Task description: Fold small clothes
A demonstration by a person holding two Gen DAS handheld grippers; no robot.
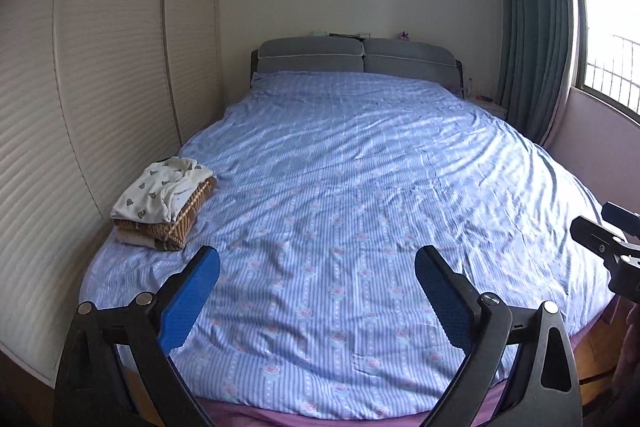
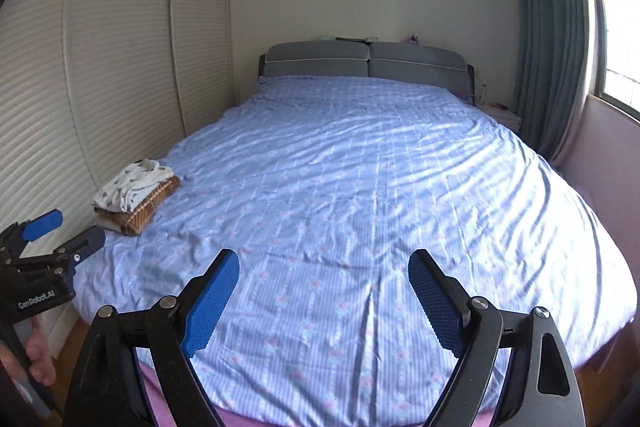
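Note:
A small stack of folded clothes [image 1: 164, 199] lies on the left side of the bed [image 1: 340, 167]: a white printed garment on top of brown striped and beige pieces. It also shows in the right wrist view [image 2: 134, 195]. My left gripper [image 1: 318, 259] is open and empty above the foot of the bed, right of the stack. My right gripper [image 2: 324, 263] is open and empty over the middle of the bed's foot. The left gripper also shows at the left edge of the right wrist view [image 2: 66, 231], open.
The bed has a blue striped floral cover [image 2: 360, 187] and a grey padded headboard [image 2: 368, 61]. Louvred wardrobe doors [image 1: 80, 87] run along the left. A green curtain [image 1: 532, 27], a window and a small nightstand [image 2: 504, 115] are at the right.

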